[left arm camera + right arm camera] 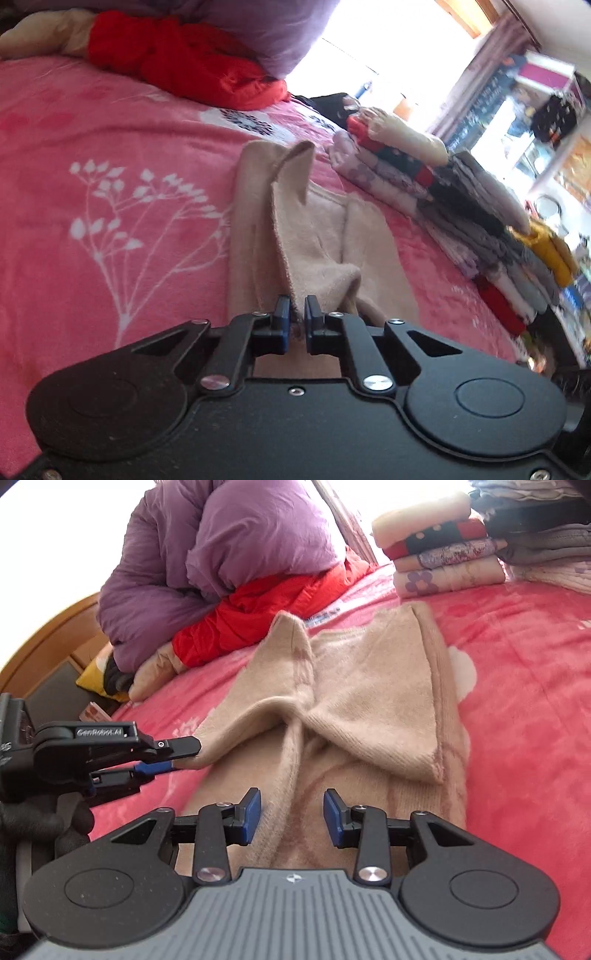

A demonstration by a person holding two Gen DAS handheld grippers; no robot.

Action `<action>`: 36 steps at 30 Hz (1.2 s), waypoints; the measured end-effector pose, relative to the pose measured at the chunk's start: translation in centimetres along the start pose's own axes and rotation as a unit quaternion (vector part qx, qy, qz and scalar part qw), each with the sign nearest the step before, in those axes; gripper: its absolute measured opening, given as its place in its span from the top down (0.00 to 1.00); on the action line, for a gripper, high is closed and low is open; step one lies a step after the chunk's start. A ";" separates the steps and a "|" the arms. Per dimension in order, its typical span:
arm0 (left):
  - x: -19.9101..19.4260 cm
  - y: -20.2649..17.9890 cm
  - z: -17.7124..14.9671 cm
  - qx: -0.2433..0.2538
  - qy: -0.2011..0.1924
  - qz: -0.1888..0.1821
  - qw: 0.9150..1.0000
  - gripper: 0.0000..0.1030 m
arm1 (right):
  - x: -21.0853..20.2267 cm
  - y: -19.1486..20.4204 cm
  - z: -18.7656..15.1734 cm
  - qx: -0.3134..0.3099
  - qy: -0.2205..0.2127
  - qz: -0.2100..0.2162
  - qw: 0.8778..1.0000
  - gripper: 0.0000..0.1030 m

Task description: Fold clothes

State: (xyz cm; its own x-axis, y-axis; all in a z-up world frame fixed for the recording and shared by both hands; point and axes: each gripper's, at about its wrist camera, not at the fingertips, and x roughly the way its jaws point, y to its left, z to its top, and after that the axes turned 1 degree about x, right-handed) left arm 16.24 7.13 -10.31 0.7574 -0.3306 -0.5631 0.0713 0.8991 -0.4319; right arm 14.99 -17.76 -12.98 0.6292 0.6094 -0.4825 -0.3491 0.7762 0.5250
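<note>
A beige knit garment (369,701) lies partly folded on the pink bed blanket (517,701); it also shows in the left wrist view (317,251). My left gripper (297,314) is shut on a corner of the beige garment and holds it lifted. In the right wrist view the left gripper (184,755) comes in from the left, pinching that corner. My right gripper (291,814) is open and empty, its blue pads just above the garment's near part.
A stack of folded clothes (461,210) lies along the bed's right side and shows at the back right (443,557). A purple duvet (221,554) and red jacket (266,605) lie at the bed's head. A bright window is behind.
</note>
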 end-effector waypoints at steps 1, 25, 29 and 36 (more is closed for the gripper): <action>0.3 -0.6 -0.3 0.026 0.007 0.008 1.000 0.95 | -0.1 -0.4 0.2 0.022 -0.002 0.013 1.000 0.62; 6.0 1.2 11.7 0.111 -0.047 -0.009 0.993 0.49 | 6.7 0.5 1.9 0.096 0.017 0.012 0.995 0.91; 11.8 2.1 13.4 0.124 -0.028 -0.018 0.992 0.63 | 6.8 -0.5 1.7 0.115 0.019 0.027 0.993 0.91; 18.5 8.3 14.0 -0.075 0.043 -0.087 0.993 0.89 | 7.4 -0.6 1.5 0.103 0.025 0.029 0.994 0.94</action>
State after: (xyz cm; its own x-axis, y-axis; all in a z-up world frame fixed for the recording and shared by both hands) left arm 39.92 12.55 -14.42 0.6841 -0.5051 -0.5262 0.0938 0.7764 -0.6233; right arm 20.89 -13.98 -15.86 0.5750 0.6628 -0.4796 -0.2307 0.6938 0.6822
